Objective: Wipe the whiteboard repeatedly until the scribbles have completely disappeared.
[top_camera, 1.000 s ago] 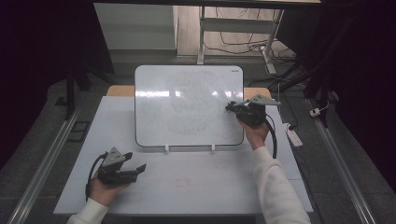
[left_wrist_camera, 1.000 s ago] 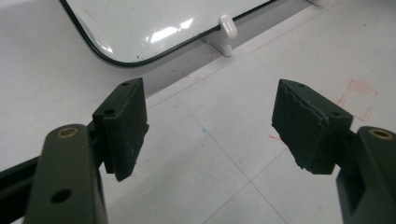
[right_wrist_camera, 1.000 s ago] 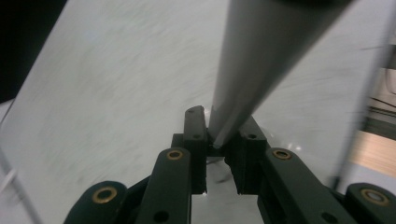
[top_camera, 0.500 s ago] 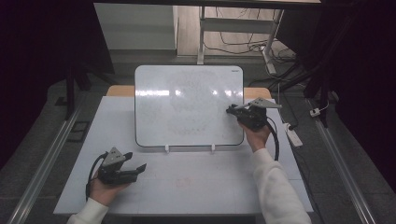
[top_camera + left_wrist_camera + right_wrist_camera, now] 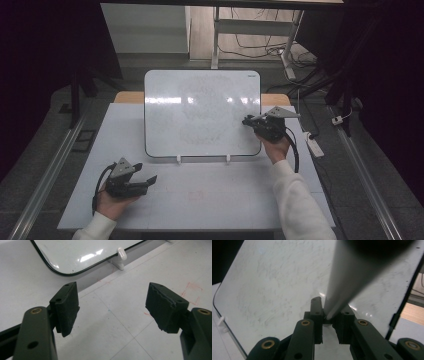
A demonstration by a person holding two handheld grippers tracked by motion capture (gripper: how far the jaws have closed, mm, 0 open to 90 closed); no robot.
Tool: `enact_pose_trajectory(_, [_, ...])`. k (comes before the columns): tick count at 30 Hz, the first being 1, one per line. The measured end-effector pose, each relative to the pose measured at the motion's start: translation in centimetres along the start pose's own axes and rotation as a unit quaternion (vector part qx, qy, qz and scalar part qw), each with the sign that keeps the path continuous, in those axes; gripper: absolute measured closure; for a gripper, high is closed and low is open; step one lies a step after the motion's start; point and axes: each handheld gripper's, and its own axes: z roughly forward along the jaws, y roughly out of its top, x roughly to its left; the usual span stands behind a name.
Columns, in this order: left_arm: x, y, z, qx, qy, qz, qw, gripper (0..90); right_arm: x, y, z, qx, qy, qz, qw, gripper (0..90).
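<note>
- the white worktop [image 5: 210, 200] carries faint red marks [image 5: 191, 292] and thin grid lines near its front edge.
- a whiteboard [image 5: 202, 112] stands tilted back on two small white feet [image 5: 121, 255] at the worktop's middle; its surface is smudged with wiped-off traces.
- the right gripper [image 5: 248, 120] is held up at the whiteboard's right edge, fingers [image 5: 316, 312] drawn close together on a grey stick-like thing [image 5: 339, 290], blurred, which points at the board; what it is cannot be told.
- the left gripper [image 5: 149, 180] rests low near the worktop's front left, in the person's hand, fingers [image 5: 66, 307] spread wide and holding nothing.
</note>
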Motion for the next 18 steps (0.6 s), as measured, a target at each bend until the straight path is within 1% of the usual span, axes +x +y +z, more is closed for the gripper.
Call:
enact_pose_trajectory(2, [0.0,0.0,-0.1,-0.002,0.001,0.0,1.0,27.5,-0.9,0.4,-0.4,-0.015,-0.023,0.018,0.9995,77.6])
enact_pose_trajectory(3, [0.0,0.0,-0.1,-0.002,0.001,0.0,1.0,27.5,-1.3,0.6,-0.5,-0.022,-0.025,0.029,0.999,77.6])
enact_pose_trajectory(4, [0.0,0.0,-0.1,-0.002,0.001,-0.001,1.0,27.6,-1.4,0.6,-0.4,-0.024,-0.024,0.035,0.9988,77.6])
enact_pose_trajectory(5, [0.1,0.0,0.0,-0.002,0.001,-0.001,1.0,27.5,-1.1,0.6,-0.4,-0.023,-0.027,0.031,0.9989,77.6])
enact_pose_trajectory(8, [0.1,0.0,0.1,0.001,-0.001,0.0,1.0,27.6,0.3,0.3,0.3,-0.003,-0.003,0.002,1.0,77.6])
enact_pose_trajectory(9, [0.1,0.0,0.1,0.001,-0.001,0.0,1.0,27.5,0.5,0.3,0.4,-0.002,-0.007,-0.008,0.9999,77.6])
enact_pose_trajectory(10, [0.0,0.0,0.1,0.001,0.0,0.001,1.0,27.5,0.5,0.5,0.5,-0.001,-0.009,-0.009,0.9999,77.6])
enact_pose_trajectory(11, [0.0,0.0,0.1,0.0,0.0,0.001,1.0,27.5,0.2,0.6,0.5,-0.006,-0.012,-0.002,0.9999,77.6])
enact_pose_trajectory(13, [0.0,0.0,0.0,-0.001,0.001,0.002,1.0,27.6,-0.4,1.0,0.4,-0.023,-0.025,0.022,0.9992,77.6])
enact_pose_trajectory(14, [0.0,0.0,-0.1,-0.002,0.001,0.001,1.0,27.6,-0.5,1.1,0.5,-0.026,-0.025,0.029,0.9989,77.6])
enact_pose_trajectory(15, [0.1,0.0,-0.1,-0.002,0.001,0.0,1.0,27.6,-0.4,1.1,0.6,-0.027,-0.026,0.028,0.9989,77.6])
enact_pose_trajectory(16, [0.1,0.0,0.0,-0.002,0.001,-0.001,1.0,27.5,-0.1,1.0,0.7,-0.022,-0.02,0.023,0.9993,77.6])
enact_pose_trajectory(17, [0.2,0.0,0.0,-0.002,0.001,-0.002,1.0,27.6,0.5,0.8,1.0,-0.012,-0.007,0.015,0.9998,77.6])
enact_pose_trajectory(18, [0.2,0.0,0.0,-0.001,0.0,-0.001,1.0,27.5,1.1,0.6,1.2,-0.003,0.005,0.001,1.0,77.6])
